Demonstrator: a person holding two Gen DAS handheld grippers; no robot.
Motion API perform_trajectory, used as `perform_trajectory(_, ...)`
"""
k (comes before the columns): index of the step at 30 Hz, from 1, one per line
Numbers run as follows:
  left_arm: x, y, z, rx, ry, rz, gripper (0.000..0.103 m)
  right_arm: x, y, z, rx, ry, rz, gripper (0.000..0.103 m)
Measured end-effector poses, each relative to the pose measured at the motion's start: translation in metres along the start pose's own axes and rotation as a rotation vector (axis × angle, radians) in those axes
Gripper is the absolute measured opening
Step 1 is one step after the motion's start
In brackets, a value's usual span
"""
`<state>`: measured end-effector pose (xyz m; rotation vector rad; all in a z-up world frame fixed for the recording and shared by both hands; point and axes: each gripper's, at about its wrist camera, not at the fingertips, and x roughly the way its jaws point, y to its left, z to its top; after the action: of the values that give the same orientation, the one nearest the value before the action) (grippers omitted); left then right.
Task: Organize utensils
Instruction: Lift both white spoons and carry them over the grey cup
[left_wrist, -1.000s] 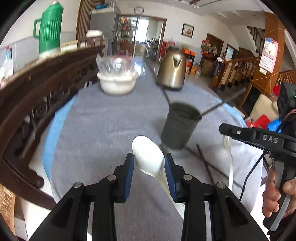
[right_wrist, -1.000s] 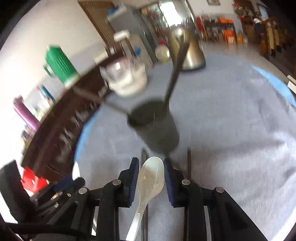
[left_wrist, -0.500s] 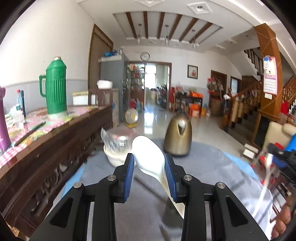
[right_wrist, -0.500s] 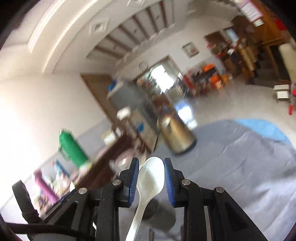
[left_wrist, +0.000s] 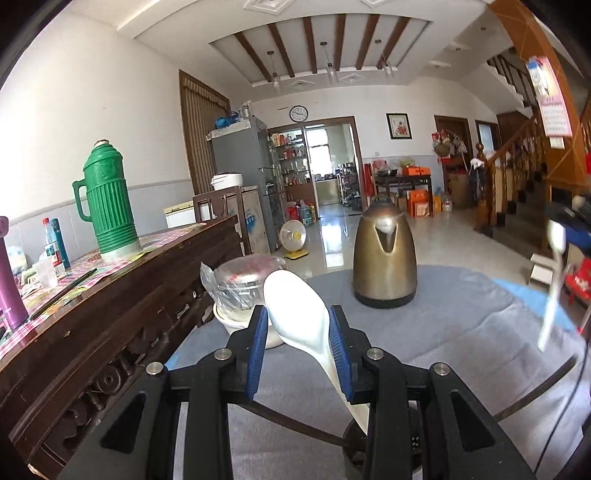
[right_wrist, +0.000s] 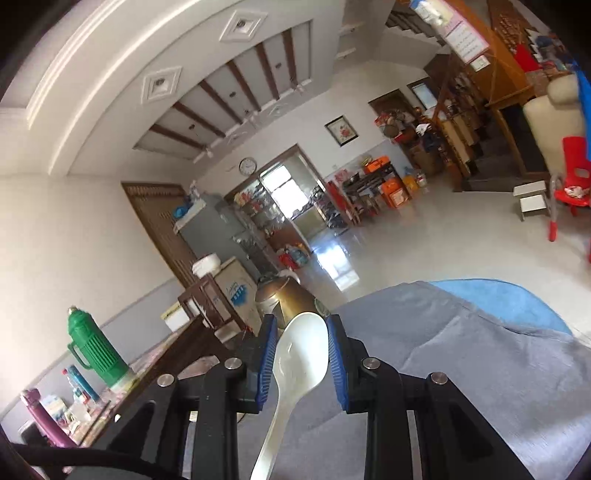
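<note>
My left gripper (left_wrist: 298, 328) is shut on a white ceramic spoon (left_wrist: 295, 314), bowl end forward and handle slanting down to the right. Below it, mostly hidden by the gripper body, is the dark utensil cup (left_wrist: 352, 437), with dark chopsticks (left_wrist: 291, 421) leaning out of it. My right gripper (right_wrist: 301, 350) is shut on a second white spoon (right_wrist: 299, 362), whose handle hangs down toward the camera. That spoon shows blurred at the right edge of the left wrist view (left_wrist: 553, 280). Both grippers are held above the grey cloth (left_wrist: 461, 332) on the table.
A brass kettle (left_wrist: 384, 258) stands at the far side of the cloth, and a plastic-wrapped white bowl (left_wrist: 242, 295) is to its left. A dark wooden sideboard (left_wrist: 122, 325) with a green thermos (left_wrist: 107, 206) runs along the left. Blue underlay (right_wrist: 509, 299) shows at the table's edge.
Both grippers have risen and tipped upward with their spoons. The views swung from the tabletop to the room, and the cup slid to the bottom of the left wrist view.
</note>
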<state>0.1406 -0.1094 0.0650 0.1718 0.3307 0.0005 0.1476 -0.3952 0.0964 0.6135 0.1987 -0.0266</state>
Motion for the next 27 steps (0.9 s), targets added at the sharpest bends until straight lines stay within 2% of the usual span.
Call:
perform_trajectory(5, 0.008, -0.009, -0.014, 0.017, 0.02, -0.035, 0.036, 0.046, 0.018, -0.018, -0.064, 0.083, 0.048, 0.029)
perform_trajectory(7, 0.009, -0.012, -0.015, 0.035, 0.016, -0.057, 0.044, 0.06, 0.026, -0.025, -0.089, 0.115, 0.074, 0.029)
perform_trajectory(10, 0.004, -0.011, -0.012, 0.038, -0.01, -0.083, 0.055, 0.069, 0.036, -0.036, -0.132, 0.139, 0.114, 0.029)
perform_trajectory(15, -0.014, 0.001, -0.002, 0.033, -0.047, -0.084, 0.056, 0.074, 0.041, -0.044, -0.18, 0.146, 0.144, 0.029)
perform_trajectory(19, -0.036, 0.028, 0.007, -0.007, -0.096, -0.007, 0.062, 0.061, 0.046, -0.033, -0.217, 0.111, 0.135, 0.029)
perform_trajectory(22, -0.052, 0.052, 0.008, -0.051, -0.114, 0.065, 0.069, 0.036, 0.052, -0.016, -0.239, 0.034, 0.127, 0.029)
perform_trajectory(25, -0.057, 0.067, 0.001, -0.066, -0.077, 0.12, 0.072, 0.007, 0.074, -0.003, -0.285, -0.034, 0.143, 0.029)
perform_trajectory(27, -0.057, 0.073, -0.005, -0.082, -0.045, 0.112, 0.073, -0.01, 0.094, 0.0, -0.311, -0.059, 0.158, 0.029)
